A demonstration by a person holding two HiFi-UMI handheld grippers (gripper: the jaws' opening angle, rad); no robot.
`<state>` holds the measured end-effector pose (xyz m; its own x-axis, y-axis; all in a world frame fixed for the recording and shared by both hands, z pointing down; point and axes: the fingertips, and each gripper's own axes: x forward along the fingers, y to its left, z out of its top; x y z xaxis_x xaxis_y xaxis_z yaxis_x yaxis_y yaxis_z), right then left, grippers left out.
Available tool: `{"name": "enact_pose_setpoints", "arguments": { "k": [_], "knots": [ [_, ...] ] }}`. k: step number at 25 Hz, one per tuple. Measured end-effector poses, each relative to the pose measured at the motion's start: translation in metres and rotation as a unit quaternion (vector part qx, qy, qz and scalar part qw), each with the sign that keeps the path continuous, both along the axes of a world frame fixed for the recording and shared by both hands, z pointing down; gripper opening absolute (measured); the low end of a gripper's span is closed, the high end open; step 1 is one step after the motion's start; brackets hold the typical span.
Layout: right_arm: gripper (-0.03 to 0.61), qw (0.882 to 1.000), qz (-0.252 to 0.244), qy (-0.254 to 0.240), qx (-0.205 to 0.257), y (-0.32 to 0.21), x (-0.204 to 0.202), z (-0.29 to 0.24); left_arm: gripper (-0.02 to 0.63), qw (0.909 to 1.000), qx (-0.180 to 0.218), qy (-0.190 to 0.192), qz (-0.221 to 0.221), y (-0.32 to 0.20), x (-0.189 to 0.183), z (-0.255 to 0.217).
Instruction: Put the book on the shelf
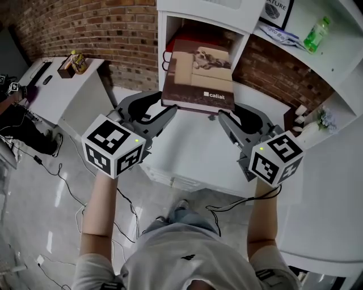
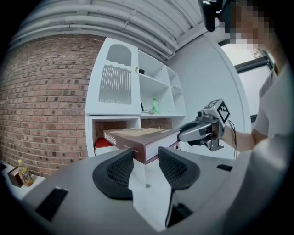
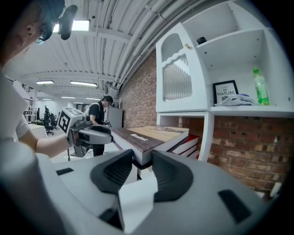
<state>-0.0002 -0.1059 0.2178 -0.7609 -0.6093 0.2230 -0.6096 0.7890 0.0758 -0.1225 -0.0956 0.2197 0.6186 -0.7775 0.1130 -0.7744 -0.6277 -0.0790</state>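
Observation:
A large brown book [image 1: 199, 72] with a sofa photo on its cover lies flat, its far end inside the white shelf's cubby [image 1: 170, 25] on top of red books [image 1: 169, 46]. My left gripper [image 1: 163, 111] is shut on its near left corner, my right gripper [image 1: 227, 115] on its near right corner. In the left gripper view the book's corner [image 2: 140, 146] sits between the pads of the left gripper [image 2: 146, 157], with the right gripper [image 2: 198, 131] beyond. In the right gripper view the book [image 3: 154, 134] is pinched by the right gripper [image 3: 141, 160]; the left gripper [image 3: 89, 134] holds the far corner.
A white counter [image 1: 193, 156] runs below the book. The shelf to the right holds a green bottle [image 1: 316, 34] and a framed sign [image 1: 279, 10]. A white side table [image 1: 57, 85] stands at the left, cables lie on the floor, and a person [image 3: 98, 114] stands far behind.

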Motion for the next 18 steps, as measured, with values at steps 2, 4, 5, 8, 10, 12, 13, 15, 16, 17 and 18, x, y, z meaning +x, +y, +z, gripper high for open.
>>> {"name": "enact_pose_setpoints", "arguments": {
  "k": [2, 4, 5, 8, 10, 12, 13, 15, 16, 17, 18],
  "knots": [
    [0.143, 1.000, -0.004, -0.002, 0.003, -0.005, 0.001, 0.000, 0.178, 1.0000, 0.003, -0.002, -0.004, -0.004, 0.001, -0.001],
    [0.141, 1.000, -0.007, -0.003, 0.004, -0.009, 0.001, 0.001, 0.178, 1.0000, 0.003, -0.003, -0.007, -0.007, 0.001, 0.000],
    [0.143, 1.000, -0.008, -0.002, 0.005, -0.011, 0.001, 0.001, 0.178, 1.0000, 0.002, -0.003, -0.008, -0.010, 0.001, 0.001],
    [0.141, 1.000, -0.014, -0.003, 0.005, -0.020, 0.004, 0.002, 0.178, 0.9999, 0.002, 0.001, -0.014, -0.017, 0.004, 0.003],
    [0.141, 1.000, -0.018, -0.004, 0.005, -0.027, 0.008, 0.002, 0.178, 0.9998, 0.001, 0.003, -0.017, -0.024, 0.008, 0.003],
    [0.141, 1.000, -0.021, -0.005, 0.006, -0.034, 0.011, 0.003, 0.178, 0.9998, 0.001, 0.005, -0.020, -0.029, 0.011, 0.004],
    [0.141, 1.000, -0.022, -0.005, 0.006, -0.036, 0.012, 0.003, 0.178, 0.9997, 0.001, 0.007, -0.022, -0.032, 0.012, 0.005],
    [0.141, 1.000, -0.023, -0.005, 0.008, -0.041, 0.012, 0.003, 0.178, 0.9997, -0.001, 0.010, -0.023, -0.037, 0.012, 0.006],
    [0.141, 1.000, -0.023, -0.006, 0.008, -0.043, 0.012, 0.003, 0.178, 0.9997, -0.003, 0.011, -0.022, -0.039, 0.012, 0.007],
    [0.141, 1.000, -0.022, -0.007, 0.008, -0.045, 0.011, 0.003, 0.178, 0.9997, -0.004, 0.012, -0.021, -0.041, 0.011, 0.007],
    [0.140, 1.000, -0.021, -0.008, 0.007, -0.048, 0.010, 0.004, 0.178, 0.9997, -0.006, 0.013, -0.019, -0.044, 0.010, 0.008]
  ]
}}
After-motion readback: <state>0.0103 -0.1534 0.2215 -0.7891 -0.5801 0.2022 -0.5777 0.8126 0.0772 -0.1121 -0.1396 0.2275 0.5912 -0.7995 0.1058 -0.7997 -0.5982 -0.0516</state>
